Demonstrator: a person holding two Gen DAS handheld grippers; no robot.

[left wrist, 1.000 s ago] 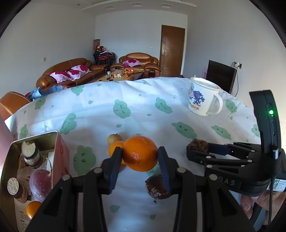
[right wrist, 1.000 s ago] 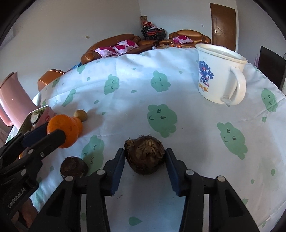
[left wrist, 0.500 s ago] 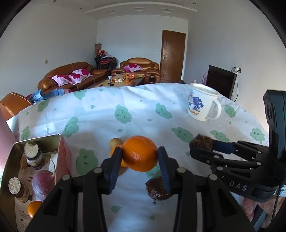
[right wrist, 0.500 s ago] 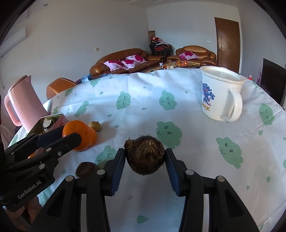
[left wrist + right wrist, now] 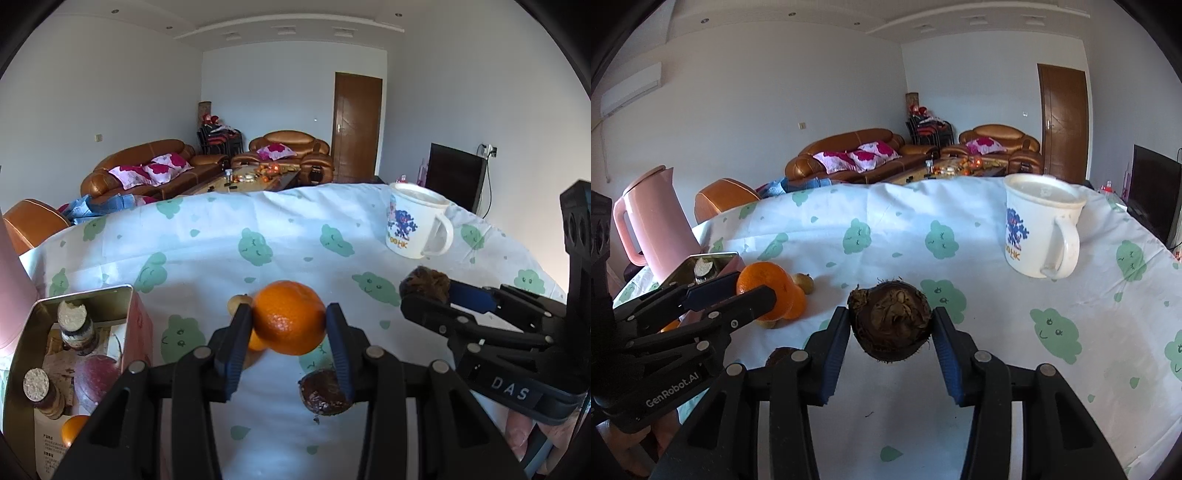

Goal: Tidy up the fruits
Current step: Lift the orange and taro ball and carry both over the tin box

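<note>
My left gripper is shut on an orange and holds it above the table; it also shows in the right wrist view. My right gripper is shut on a brown, rough round fruit, lifted above the cloth; it shows in the left wrist view too. On the cloth lie a second orange, a small yellowish fruit and a dark brown fruit. An open tin box at the left holds an orange, a red fruit and jars.
A white mug stands at the far right of the table. A pink kettle stands behind the tin at the left. The cloud-print tablecloth covers the table, whose edge drops off at the back and right.
Both grippers have risen with their fruits, and both views have tilted up to show more of the room. Neither grip has changed.
</note>
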